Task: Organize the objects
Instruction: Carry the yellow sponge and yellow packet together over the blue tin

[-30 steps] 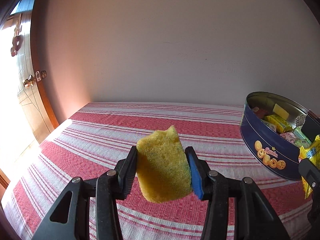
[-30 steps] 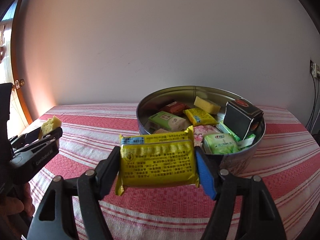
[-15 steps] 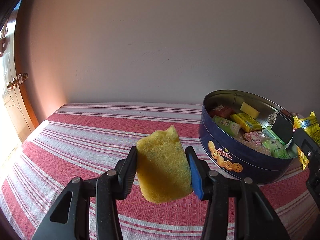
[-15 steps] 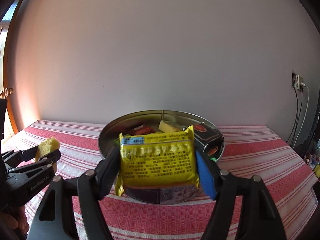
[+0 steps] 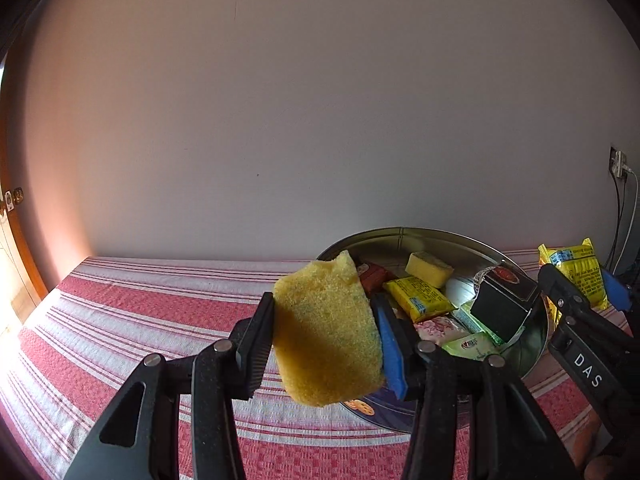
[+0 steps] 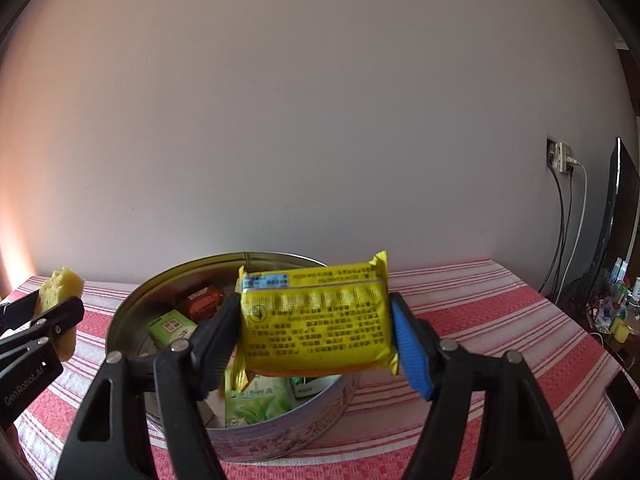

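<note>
My left gripper (image 5: pixel 326 332) is shut on a yellow sponge (image 5: pixel 326 328) and holds it in the air at the left rim of a round blue biscuit tin (image 5: pixel 400 236). My right gripper (image 6: pixel 316 332) is shut on a yellow snack packet (image 6: pixel 316 316) and holds it above the tin (image 6: pixel 124 320), over its right half. The tin holds several packets, a second yellow sponge (image 5: pixel 430 269) and a black box (image 5: pixel 504 304). The right gripper with its packet (image 5: pixel 576 276) shows at the right of the left wrist view. The left gripper with its sponge (image 6: pixel 60 292) shows at the left of the right wrist view.
The tin stands on a table with a red and white striped cloth (image 5: pixel 140 312). A plain wall is close behind. A wall socket with cables (image 6: pixel 562 160) and a dark screen edge (image 6: pixel 620 208) are at the right. A wooden door frame (image 5: pixel 20 248) is at the left.
Both grippers have swung to the right and come closer to the tin. The tin now lies right behind the sponge and under the packet. Both still hold their loads.
</note>
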`<control>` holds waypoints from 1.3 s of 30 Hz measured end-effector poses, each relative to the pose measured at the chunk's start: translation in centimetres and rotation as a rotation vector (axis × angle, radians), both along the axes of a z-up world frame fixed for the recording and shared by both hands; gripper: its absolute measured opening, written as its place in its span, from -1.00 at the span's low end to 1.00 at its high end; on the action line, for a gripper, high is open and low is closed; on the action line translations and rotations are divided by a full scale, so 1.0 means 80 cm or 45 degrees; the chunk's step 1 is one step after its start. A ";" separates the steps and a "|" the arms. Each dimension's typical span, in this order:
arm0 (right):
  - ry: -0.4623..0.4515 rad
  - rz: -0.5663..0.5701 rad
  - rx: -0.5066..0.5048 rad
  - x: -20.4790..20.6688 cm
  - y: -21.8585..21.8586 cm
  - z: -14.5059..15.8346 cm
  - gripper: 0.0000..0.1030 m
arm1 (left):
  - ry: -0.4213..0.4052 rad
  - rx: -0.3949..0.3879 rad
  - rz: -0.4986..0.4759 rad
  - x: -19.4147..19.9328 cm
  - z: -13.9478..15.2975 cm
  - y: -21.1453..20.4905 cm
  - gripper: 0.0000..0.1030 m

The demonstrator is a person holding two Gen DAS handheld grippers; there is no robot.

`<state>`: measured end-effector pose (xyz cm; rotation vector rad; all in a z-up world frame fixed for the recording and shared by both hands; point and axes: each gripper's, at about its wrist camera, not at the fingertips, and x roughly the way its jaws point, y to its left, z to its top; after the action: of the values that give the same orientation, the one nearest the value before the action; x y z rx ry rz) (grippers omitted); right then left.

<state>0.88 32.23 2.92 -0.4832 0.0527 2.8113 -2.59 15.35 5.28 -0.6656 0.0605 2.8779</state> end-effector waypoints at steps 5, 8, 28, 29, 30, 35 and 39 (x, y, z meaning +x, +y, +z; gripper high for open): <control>0.001 -0.042 0.002 -0.013 0.016 0.000 0.41 | -0.021 0.011 -0.039 -0.015 -0.001 0.028 -0.03; 0.005 -0.055 0.020 -0.027 0.024 0.001 0.41 | -0.030 0.014 -0.052 -0.024 -0.002 0.041 -0.03; -0.093 -0.077 0.009 -0.094 0.070 -0.025 0.41 | -0.091 0.000 -0.073 -0.084 -0.021 0.095 -0.03; -0.096 -0.078 0.014 -0.097 0.070 -0.026 0.41 | -0.097 -0.002 -0.071 -0.086 -0.022 0.096 -0.03; -0.098 -0.078 0.021 -0.099 0.071 -0.026 0.41 | -0.103 0.001 -0.069 -0.088 -0.023 0.096 -0.03; -0.096 -0.077 0.010 -0.105 0.076 -0.026 0.41 | -0.126 0.009 -0.062 -0.095 -0.028 0.091 -0.03; -0.091 -0.074 0.010 -0.102 0.074 -0.025 0.41 | -0.129 0.015 -0.062 -0.095 -0.028 0.089 -0.03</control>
<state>-7.30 38.15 0.91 -0.5707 0.0397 2.7338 -10.19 22.44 3.03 -0.7952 0.0445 2.7911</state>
